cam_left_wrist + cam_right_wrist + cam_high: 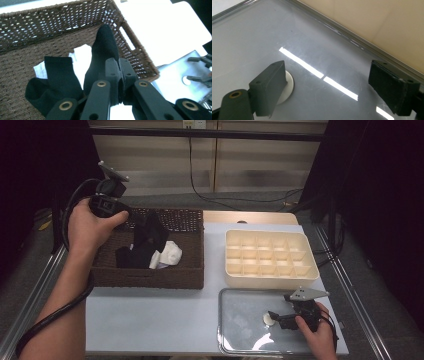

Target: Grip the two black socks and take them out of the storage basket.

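Observation:
My left gripper (131, 215) is held above the back left of a brown wicker basket (150, 277), shut on a black sock (150, 237) that hangs from it into the basket. The left gripper view has the jaws (118, 65) pressed together on that sock (103, 47). Below it lie a second black sock (55, 80) and a white cloth (81, 53). My right gripper (280, 306) rests low over a metal tray (240, 335) with its jaws wide apart (329, 72). A small white disc (289, 85) lies on the tray, partly hidden behind one pad (270, 85).
A cream box with several compartments (270, 257) stands behind the metal tray, right of the basket; its wall (387, 22) rises just past the tray's rim. White tabletop (150, 320) lies in front of the basket. Black cables trail from both grippers.

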